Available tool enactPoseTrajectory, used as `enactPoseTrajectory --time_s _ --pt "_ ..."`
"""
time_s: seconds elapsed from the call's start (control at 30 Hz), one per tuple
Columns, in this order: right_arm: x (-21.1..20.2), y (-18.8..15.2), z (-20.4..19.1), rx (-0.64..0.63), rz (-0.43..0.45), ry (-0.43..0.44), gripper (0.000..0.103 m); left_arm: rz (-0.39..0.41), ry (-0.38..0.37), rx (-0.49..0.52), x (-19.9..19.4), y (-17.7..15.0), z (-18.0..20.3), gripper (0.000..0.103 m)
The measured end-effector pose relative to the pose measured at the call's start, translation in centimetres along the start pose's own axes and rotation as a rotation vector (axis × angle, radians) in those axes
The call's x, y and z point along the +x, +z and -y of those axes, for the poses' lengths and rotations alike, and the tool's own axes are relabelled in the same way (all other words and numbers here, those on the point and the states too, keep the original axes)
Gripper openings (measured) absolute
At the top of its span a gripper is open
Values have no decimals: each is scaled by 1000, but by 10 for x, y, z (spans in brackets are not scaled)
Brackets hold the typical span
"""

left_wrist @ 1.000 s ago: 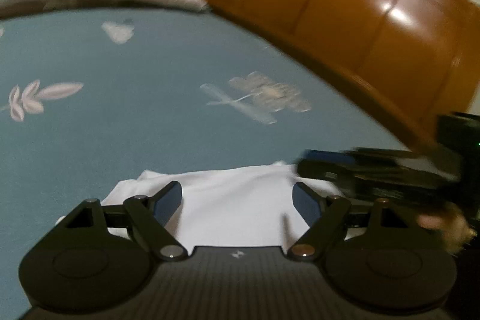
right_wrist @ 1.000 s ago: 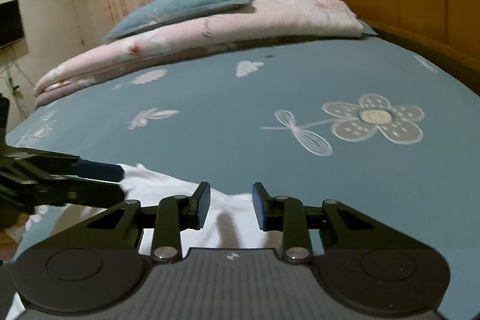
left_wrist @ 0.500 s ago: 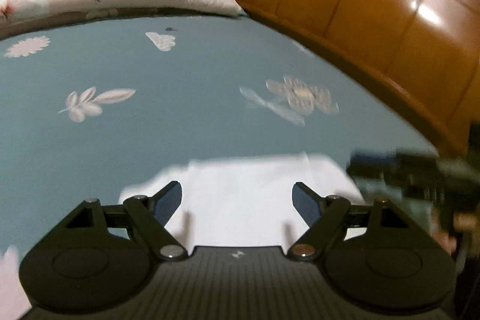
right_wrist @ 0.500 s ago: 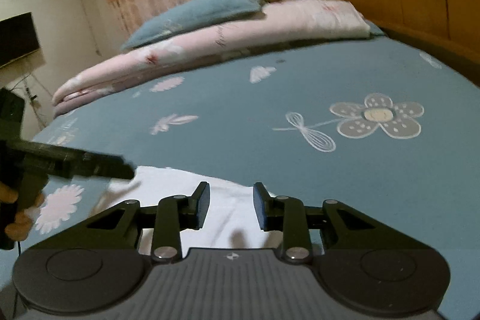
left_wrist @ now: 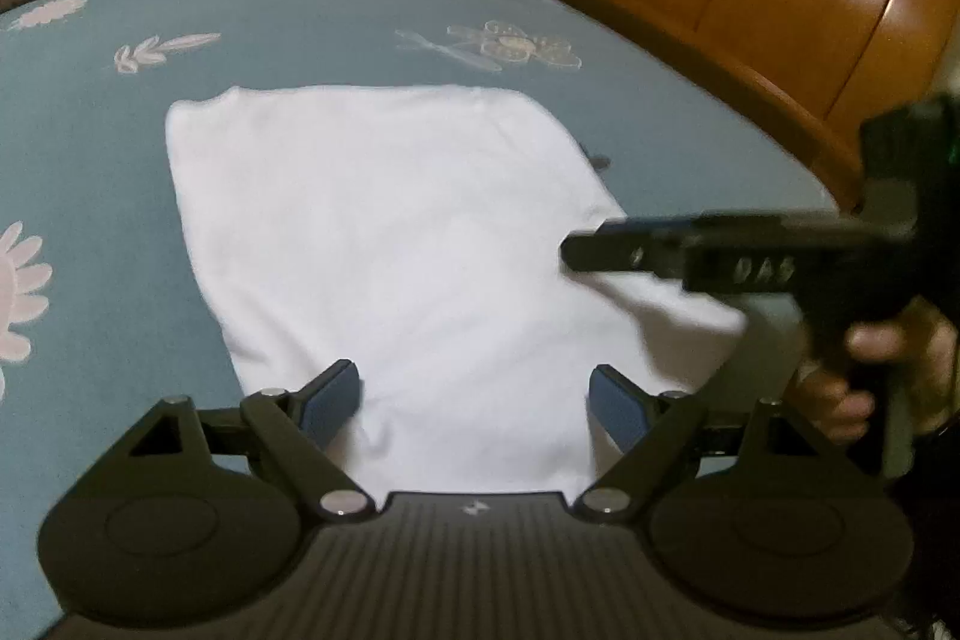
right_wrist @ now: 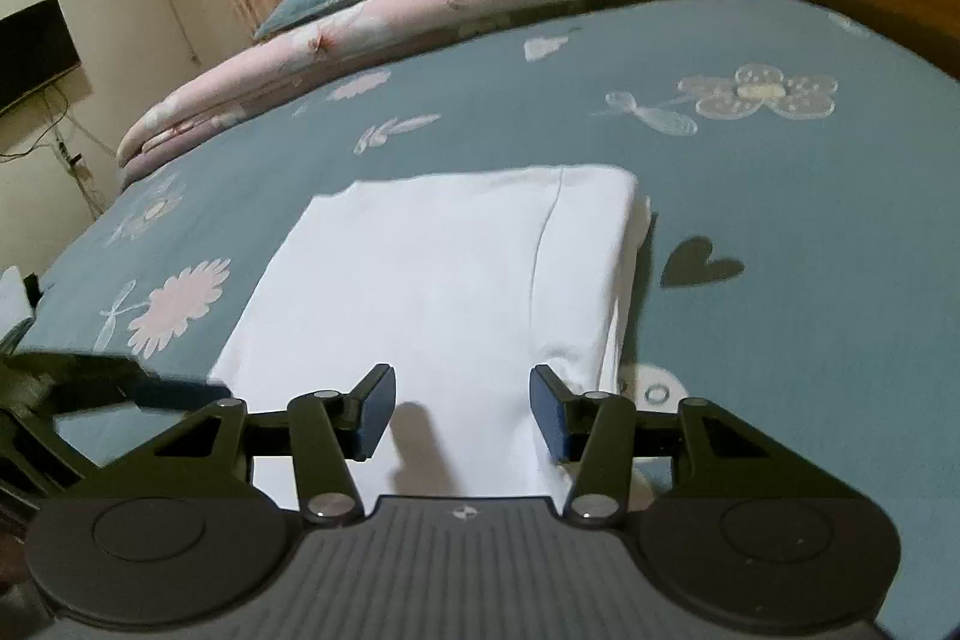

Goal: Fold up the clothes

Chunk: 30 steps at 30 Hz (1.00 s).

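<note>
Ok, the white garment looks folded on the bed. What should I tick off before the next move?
1. White garment lies flat on the blue bedsheet as a folded rectangle: ok.
2. Left gripper open, nothing between its fingers: ok.
3. Right gripper, jaws just been opening, pads off the cloth: ok.
4. Right-hand edge of the fold, where a layer pokes out under the top one: not ok, slightly uneven.
5. Near edge of the garment, hidden behind both gripper bodies: cannot tell.
6. Bedsheet around the garment free of other clothes: ok in these views.
</note>
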State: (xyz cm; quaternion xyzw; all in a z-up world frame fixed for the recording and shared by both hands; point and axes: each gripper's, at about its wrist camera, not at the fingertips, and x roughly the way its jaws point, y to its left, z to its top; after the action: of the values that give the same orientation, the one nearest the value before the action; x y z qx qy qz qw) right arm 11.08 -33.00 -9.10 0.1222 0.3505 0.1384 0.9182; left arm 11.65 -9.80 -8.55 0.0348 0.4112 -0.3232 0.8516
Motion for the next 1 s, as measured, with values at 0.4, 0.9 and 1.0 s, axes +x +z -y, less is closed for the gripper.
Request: enactPoseTrajectory --time_s 0.4,0.9,1.0 --pt "-56 -3 -32 -35 39 -34 63 35 28 77 -52 -11 33 84" --pt "-45 -46 -29 39 -102 -58 64 -23 23 2 -43 -45 24 84" --pt "-58 -44 -32 48 -62 -33 66 24 18 37 -56 -40 31 84"
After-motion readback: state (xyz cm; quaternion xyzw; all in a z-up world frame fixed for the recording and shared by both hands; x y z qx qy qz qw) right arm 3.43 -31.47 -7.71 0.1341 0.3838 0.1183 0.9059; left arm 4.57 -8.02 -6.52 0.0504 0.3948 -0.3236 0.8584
